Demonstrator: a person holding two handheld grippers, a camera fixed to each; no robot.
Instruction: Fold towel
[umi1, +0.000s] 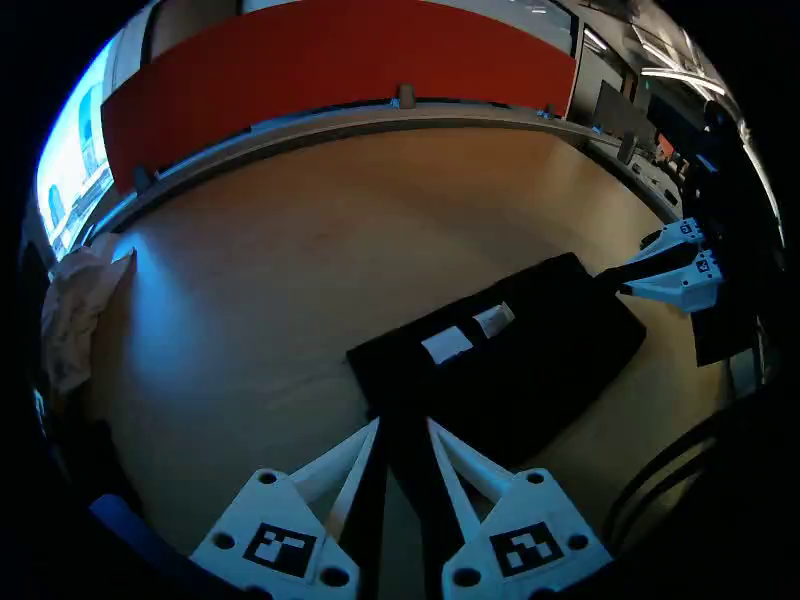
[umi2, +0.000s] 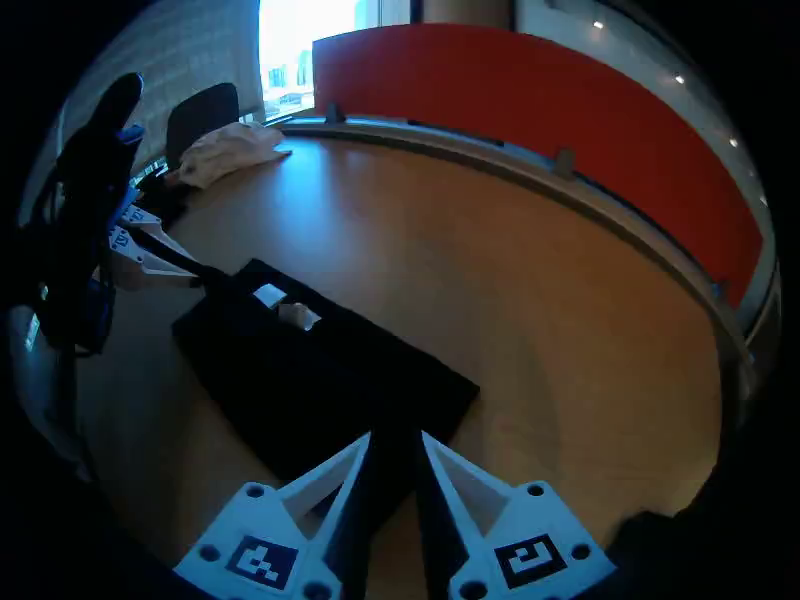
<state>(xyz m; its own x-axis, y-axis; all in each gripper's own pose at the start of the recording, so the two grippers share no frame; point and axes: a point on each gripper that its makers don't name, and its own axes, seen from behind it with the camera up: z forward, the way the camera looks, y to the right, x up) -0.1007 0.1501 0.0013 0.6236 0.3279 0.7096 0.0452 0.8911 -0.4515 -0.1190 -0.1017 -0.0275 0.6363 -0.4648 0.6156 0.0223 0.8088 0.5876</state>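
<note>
At lower centre we are clenching left gripper (umi1: 402, 432) and right gripper (umi2: 395, 440) on the black towel (umi1: 540, 360), risking uneven-lift slippage.

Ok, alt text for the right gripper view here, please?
A black towel lies flat on a wooden table, pinched at its near edge by the right gripper and at its far corner by the left gripper. A red partition runs along the table's far side, and a crumpled beige cloth sits at the window end.
</note>
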